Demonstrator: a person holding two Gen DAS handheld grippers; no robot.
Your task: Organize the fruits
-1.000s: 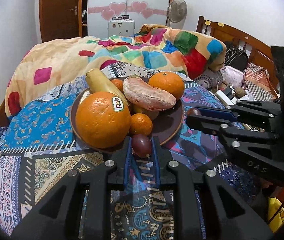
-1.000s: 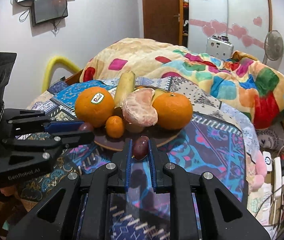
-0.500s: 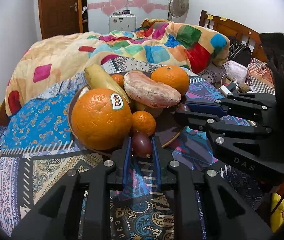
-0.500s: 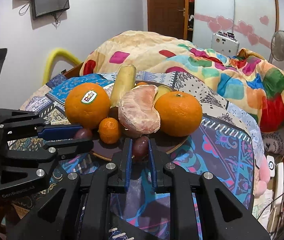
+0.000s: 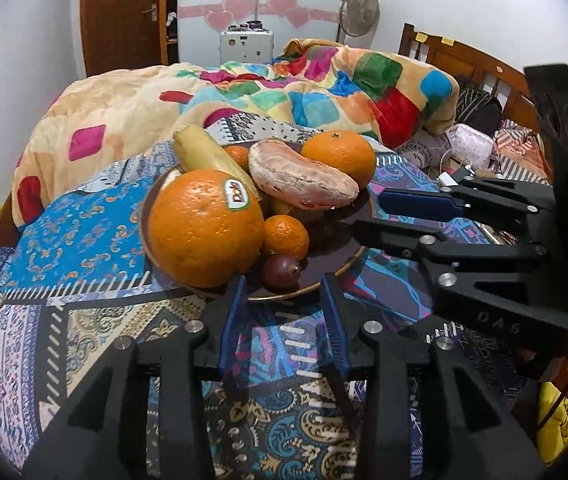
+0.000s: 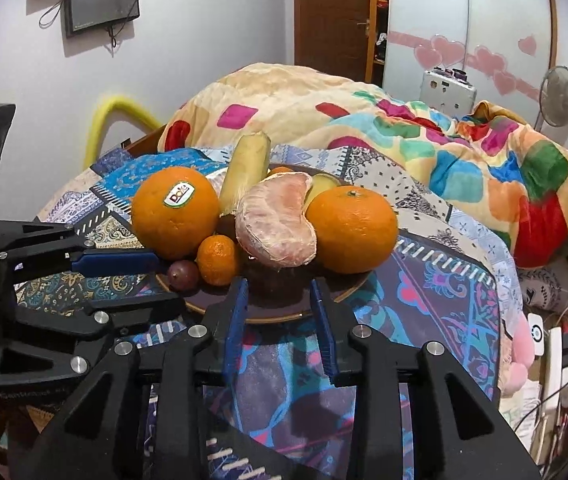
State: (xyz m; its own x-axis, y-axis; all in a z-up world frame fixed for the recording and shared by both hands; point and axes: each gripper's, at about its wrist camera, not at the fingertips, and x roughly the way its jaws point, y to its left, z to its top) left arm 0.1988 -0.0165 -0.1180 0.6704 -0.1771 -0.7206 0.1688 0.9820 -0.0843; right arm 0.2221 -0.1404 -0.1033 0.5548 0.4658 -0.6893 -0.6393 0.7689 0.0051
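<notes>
fruits sit piled on the brown plate (image 5: 347, 268) on the patterned bedspread (image 5: 84, 240). a small purple fruit (image 5: 280, 271) lies at the plate's near edge, beside the big orange (image 5: 204, 228). the left gripper (image 5: 284, 304) is spread apart, holding nothing, just before that purple fruit. the right gripper (image 6: 280, 304) is spread apart too, at the plate's rim.

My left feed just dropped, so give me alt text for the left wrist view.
The left gripper is open at the near rim of a brown plate, a small purple fruit lying free just beyond its fingertips. The plate holds a stickered orange, mandarins, a peeled citrus segment and more. The right gripper, also open, reaches in from the right.
</notes>
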